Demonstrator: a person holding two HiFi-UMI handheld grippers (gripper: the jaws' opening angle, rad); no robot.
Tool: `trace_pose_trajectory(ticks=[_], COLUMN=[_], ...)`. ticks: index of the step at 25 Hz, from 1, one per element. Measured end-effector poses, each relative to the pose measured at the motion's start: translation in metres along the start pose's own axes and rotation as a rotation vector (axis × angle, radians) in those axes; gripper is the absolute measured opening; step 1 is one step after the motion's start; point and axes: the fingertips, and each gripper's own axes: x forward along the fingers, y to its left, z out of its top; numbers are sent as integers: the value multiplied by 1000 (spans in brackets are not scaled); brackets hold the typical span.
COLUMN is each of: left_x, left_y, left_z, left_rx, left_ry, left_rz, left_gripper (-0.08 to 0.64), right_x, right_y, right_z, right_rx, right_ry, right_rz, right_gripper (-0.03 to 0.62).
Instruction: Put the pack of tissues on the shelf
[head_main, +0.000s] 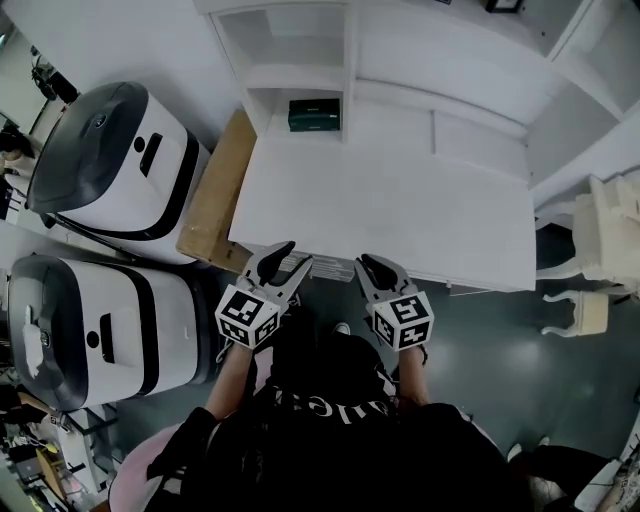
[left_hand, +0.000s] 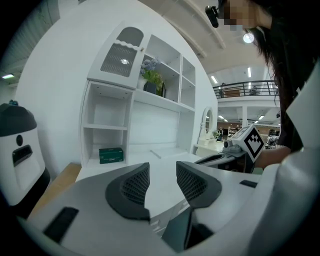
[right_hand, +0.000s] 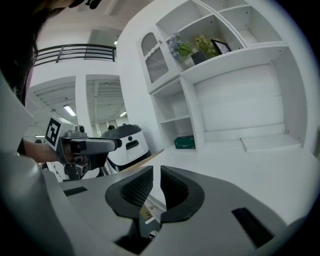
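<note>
A white-and-black domed machine stands left of the white desk, with a second machine nearer. A tan wooden board lies along the desk's left edge, and a cream chair stands to its right.

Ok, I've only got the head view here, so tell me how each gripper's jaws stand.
Observer: The left gripper has its jaws well apart, and nothing is between them.
Operator: Now the right one.
Observer: The right gripper has its jaws nearly together, with only a slit between them, and it is empty.
Operator: Tell me what's above the tissues.
Observer: The dark green rectangular pack of tissues sits in the lowest open compartment of the white shelf unit. Above it is one bare compartment, then a white cabinet door with an arched mesh panel.
</note>
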Motion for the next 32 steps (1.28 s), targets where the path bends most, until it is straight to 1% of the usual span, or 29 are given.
trace_pose_trajectory(ticks=[2,8,11,14,17,22,26,32], left_x=[-6,-27,-44,-64,-87,-124,-149,-175], left_y=[-2,7,13,21,33,52,63,69], left_z=[2,16,20,22,24,16,6,-7], left_rx=[12,28,64,101,117,110,94,91], left_ry=[6,-23,-27,-31,-41,-48,-53,-61], left_rz=[4,19,10,7,7,-1,-20,-66], left_gripper=[178,178,176,156,119,80,54,43], right_x=[-4,-6,-3,3,9,19,26,30], right_y=[4,21,36,55,80,120,145,178], right_z=[0,12,20,26,27,23,19,9], right_rx=[6,-1,-15,-25,-30,-39,-43,-67], right_ry=[-7,-48,-66,-79,-81,-62,-63,-58], right_rz=[4,-4,-4,-7,-7,-15,-44,-74], right_gripper=[74,72,71,71,71,71,70,64])
